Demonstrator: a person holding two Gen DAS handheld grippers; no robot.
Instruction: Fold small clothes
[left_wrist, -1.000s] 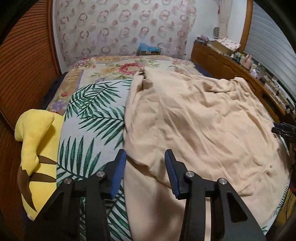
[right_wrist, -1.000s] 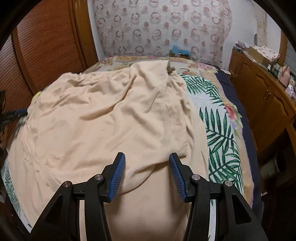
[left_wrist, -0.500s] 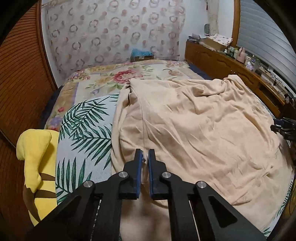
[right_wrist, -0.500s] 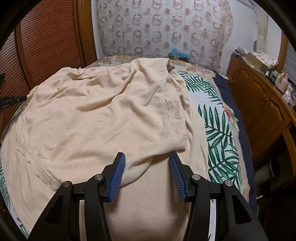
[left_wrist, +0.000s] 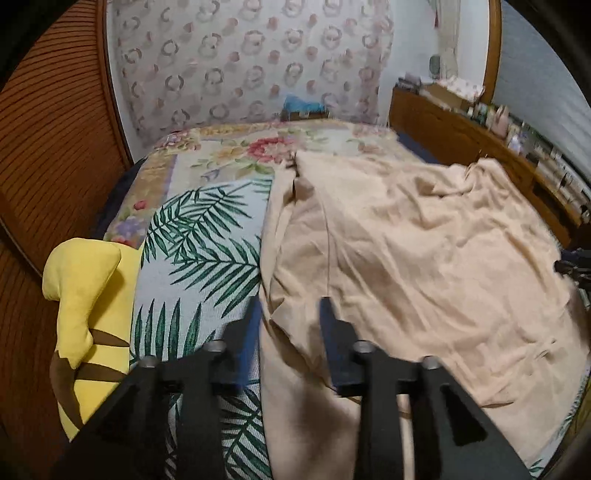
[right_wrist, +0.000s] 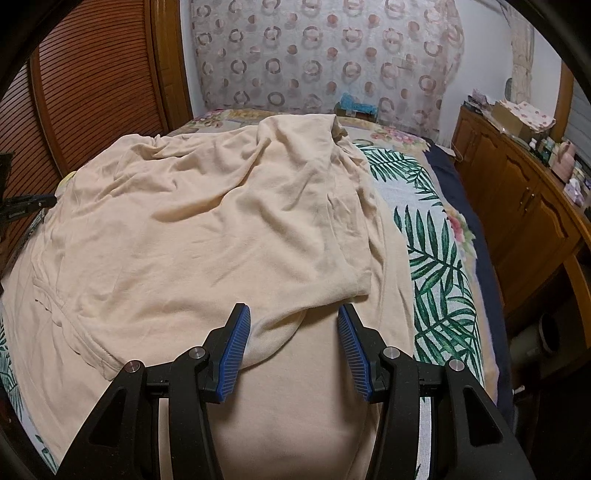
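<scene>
On the bed (left_wrist: 207, 236), seen from the left wrist, the left tool (left_wrist: 290, 325) hangs just above the near left edge of a peach-coloured garment (left_wrist: 406, 258). Its jaws are opening, and a bunched fold of that edge lies between them; the picture is smeared there, so I cannot tell whether the fingers (left_wrist: 332, 332) touch the cloth, though they do not look pressed on it. The garment spreads from the tool away to the right and far side, over a bedspread with green palm leaves. Left of the tool lies a yellow plush toy (left_wrist: 88, 306) with brown stripes, partly cut off by the tool's body. Far ahead stands a curtain with ring patterns (left_wrist: 251, 74); off to the right runs a wooden dresser (left_wrist: 461, 136) whose small clutter is too blurred to name. At the right edge a dark shape, probably the other tool, is barely visible.

From the right wrist, the right tool (right_wrist: 293, 343) is sharp, its jaws standing moderately wide with blue ribbed pads (right_wrist: 236, 347) apart. The garment (right_wrist: 221, 229) lies below and ahead, a curved hem passing between the pads without being pinched. Its nearest part is hidden under the tool's body. Right of the tool the palm-leaf bedspread (right_wrist: 432, 258) shows, then wooden cabinets (right_wrist: 524, 206).
</scene>
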